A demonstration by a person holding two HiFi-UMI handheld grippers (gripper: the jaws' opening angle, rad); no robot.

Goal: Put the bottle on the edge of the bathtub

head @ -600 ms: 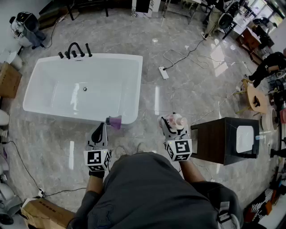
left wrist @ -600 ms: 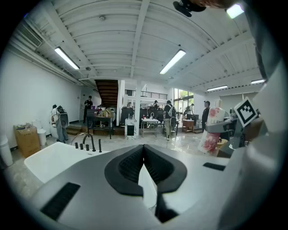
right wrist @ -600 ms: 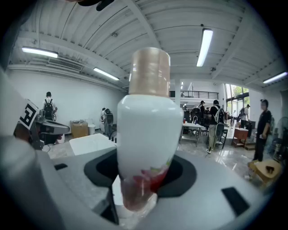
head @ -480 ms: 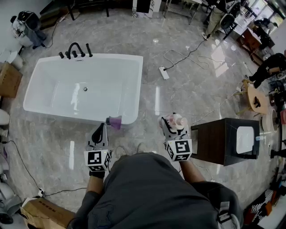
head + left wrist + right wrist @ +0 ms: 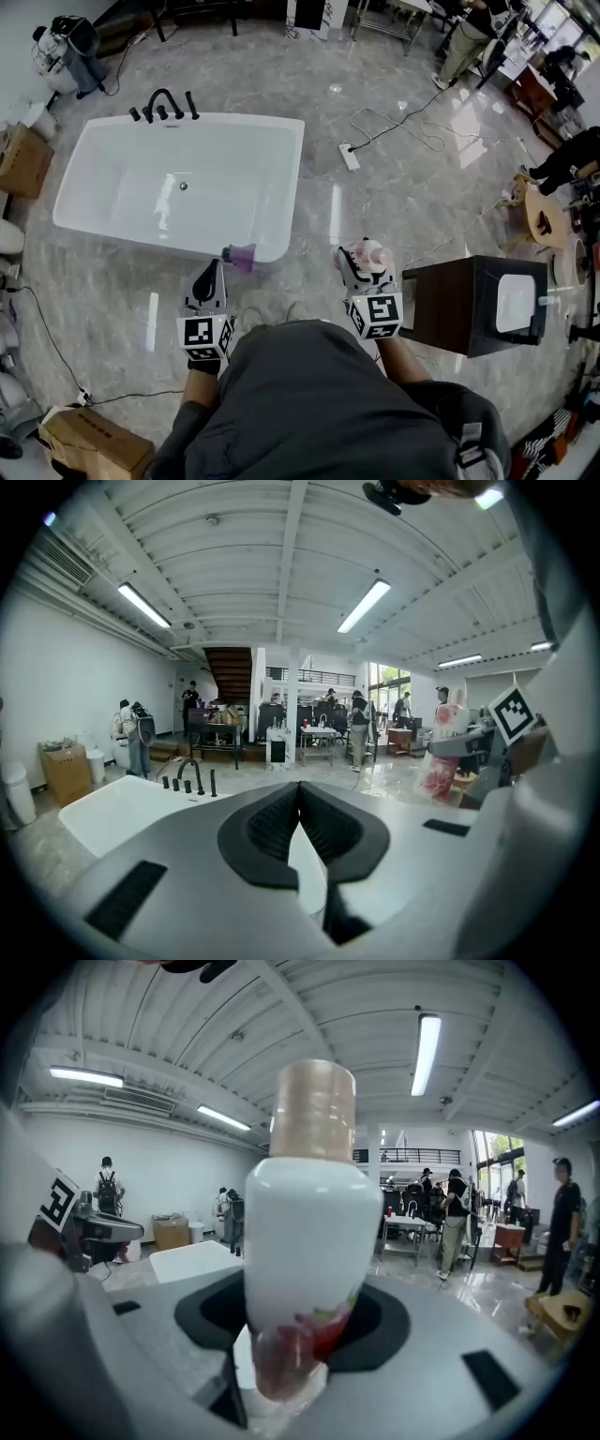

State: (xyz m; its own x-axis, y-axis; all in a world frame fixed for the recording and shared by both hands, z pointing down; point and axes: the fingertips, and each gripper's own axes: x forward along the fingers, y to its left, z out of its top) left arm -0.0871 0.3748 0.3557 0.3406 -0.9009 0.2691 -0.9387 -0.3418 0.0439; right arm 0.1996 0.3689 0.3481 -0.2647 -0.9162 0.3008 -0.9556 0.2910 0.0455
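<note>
head view | step: carrying, bottle not yet placed | right tool (image 5: 362, 262) grips white bottle (image 5: 369, 251) upright over floor, well apart from bathtub (image 5: 298, 178) | left tool (image 5: 208, 270) closed, empty, near tub's front corner by purple item (image 5: 241, 254) | next: likely move bottle left, set base flat on rim, then release

One bathtub (image 5: 178, 183) is counted at ten o'clock, one bottle (image 5: 367, 253) near centre, one dark cabinet (image 5: 473, 305) at four o'clock, one power strip (image 5: 349, 157) at one o'clock, and two cardboard boxes (image 5: 23, 159) (image 5: 89, 445) (nine and eight o'clock).
</note>
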